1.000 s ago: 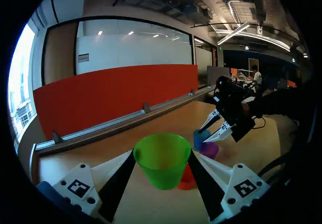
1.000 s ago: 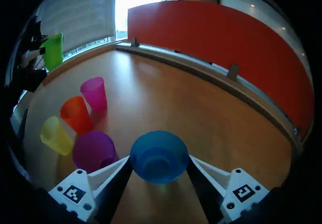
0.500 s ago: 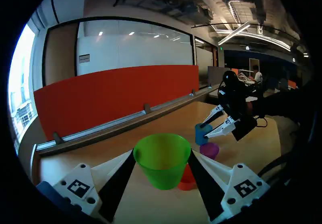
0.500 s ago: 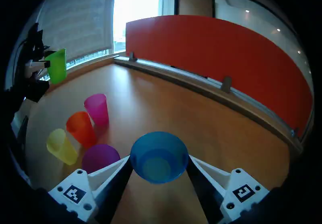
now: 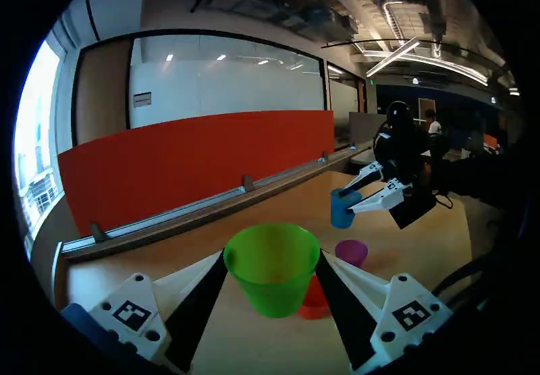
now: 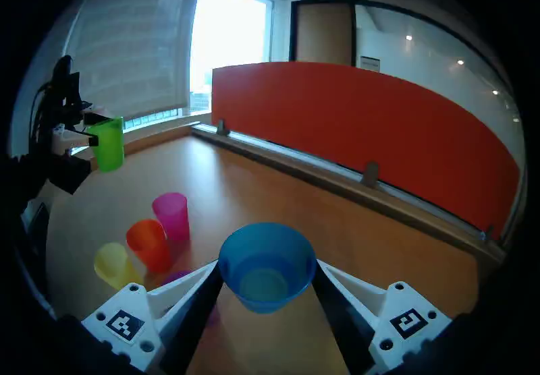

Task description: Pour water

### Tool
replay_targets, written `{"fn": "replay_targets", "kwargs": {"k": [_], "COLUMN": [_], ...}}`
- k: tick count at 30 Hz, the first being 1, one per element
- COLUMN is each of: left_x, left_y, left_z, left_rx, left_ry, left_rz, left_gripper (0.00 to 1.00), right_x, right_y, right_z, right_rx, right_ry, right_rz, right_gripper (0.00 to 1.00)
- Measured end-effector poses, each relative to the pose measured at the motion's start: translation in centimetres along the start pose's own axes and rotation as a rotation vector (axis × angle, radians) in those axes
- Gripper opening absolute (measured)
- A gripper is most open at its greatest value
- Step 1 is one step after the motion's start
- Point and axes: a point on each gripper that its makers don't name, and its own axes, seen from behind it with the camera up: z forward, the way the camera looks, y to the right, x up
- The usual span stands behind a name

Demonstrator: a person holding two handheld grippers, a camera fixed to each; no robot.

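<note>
In the left gripper view, my left gripper [image 5: 271, 274] is shut on a green cup [image 5: 273, 266] held upright above the wooden table [image 5: 223, 334]. My right gripper [image 6: 267, 274] is shut on a blue cup [image 6: 267, 264] with some water in its bottom, also held upright in the air. The left gripper view shows the blue cup [image 5: 342, 208] and the right gripper [image 5: 370, 187] farther off at the right, lifted above a purple cup [image 5: 352, 252]. In the right gripper view, the green cup [image 6: 108, 144] hangs at the far left in the left gripper [image 6: 82, 136].
On the table stand a magenta cup [image 6: 171, 216], an orange cup [image 6: 150, 244], a yellow cup [image 6: 115, 264] and the purple cup [image 6: 177, 278], which is partly hidden by my finger. A red partition [image 6: 378, 135] runs along the table's far edge. A person sits far back [image 5: 429, 120].
My right gripper has lifted the blue cup up off the table, away from the purple cup. The left gripper and green cup have stayed in place.
</note>
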Motion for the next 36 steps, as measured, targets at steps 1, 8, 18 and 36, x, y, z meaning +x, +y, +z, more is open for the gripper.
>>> {"fn": "replay_targets", "kwargs": {"k": [1,8,18,36], "left_x": [0.1,0.5,1.4,2.3], "left_y": [0.1,0.5,1.4,1.7], "left_z": [0.0,-0.1,-0.3,-1.0], "left_rx": [0.000,-0.002,-0.010,-0.008], "left_ry": [0.003,0.019,0.036,0.056], "left_rz": [0.000,-0.002,0.006,0.008], "left_gripper": [0.89,0.89,0.89,0.89], "right_x": [0.4,2.9,6.2,10.4], "right_y": [-0.1,-1.3,-3.2,-5.0], "right_z": [-0.2,-1.7,-3.3,-4.8], "right_rx": [0.001,0.007,0.017,0.026], "right_ry": [0.008,0.072,0.158,0.320], "right_rz": [0.000,-0.010,-0.024,-0.010], "right_gripper": [0.91,0.91,0.91,0.91]}}
